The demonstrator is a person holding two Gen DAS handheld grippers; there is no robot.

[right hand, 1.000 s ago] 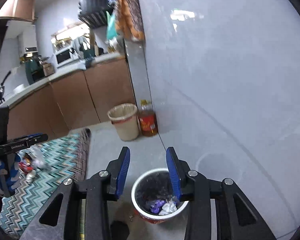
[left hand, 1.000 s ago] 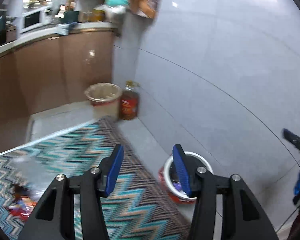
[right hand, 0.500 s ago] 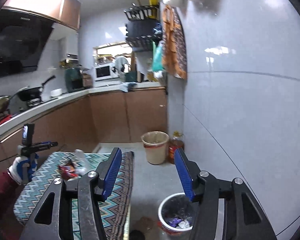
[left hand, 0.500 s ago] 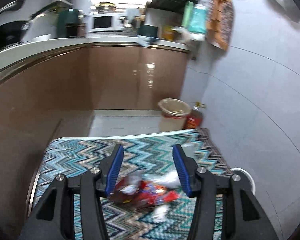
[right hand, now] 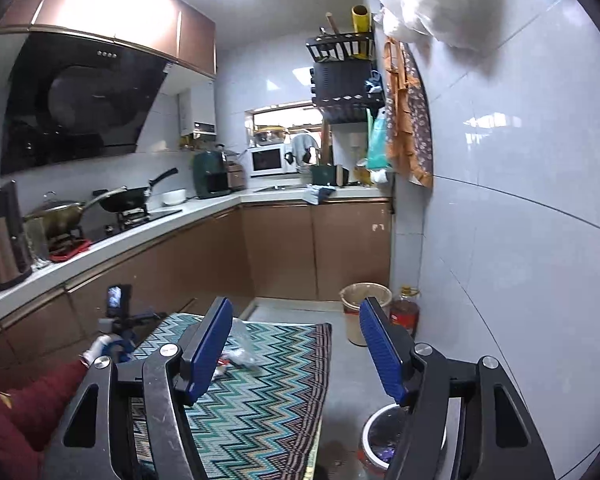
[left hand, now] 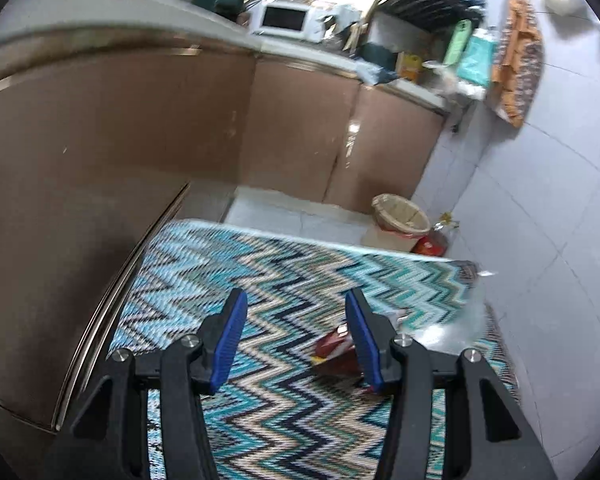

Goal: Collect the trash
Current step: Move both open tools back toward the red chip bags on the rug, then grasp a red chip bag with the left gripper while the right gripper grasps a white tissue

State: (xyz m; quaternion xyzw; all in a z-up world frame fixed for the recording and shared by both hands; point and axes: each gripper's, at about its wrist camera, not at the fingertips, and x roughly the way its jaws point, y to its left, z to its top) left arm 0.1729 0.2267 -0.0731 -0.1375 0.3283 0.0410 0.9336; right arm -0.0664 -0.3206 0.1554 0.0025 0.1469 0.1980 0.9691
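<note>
Having swung from the bin [right hand: 384,438] at lower right, the left gripper [left hand: 296,340] hangs released beside the red wrapper [left hand: 334,350] at lower centre, while the right gripper [right hand: 296,350], just widened, is empty.

Open zigzag cloth [left hand: 284,280] is seen ahead of the left gripper [left hand: 292,340]; passage rightward is blocked by a red wrapper [left hand: 334,354] (possibly clear plastic too).
</note>
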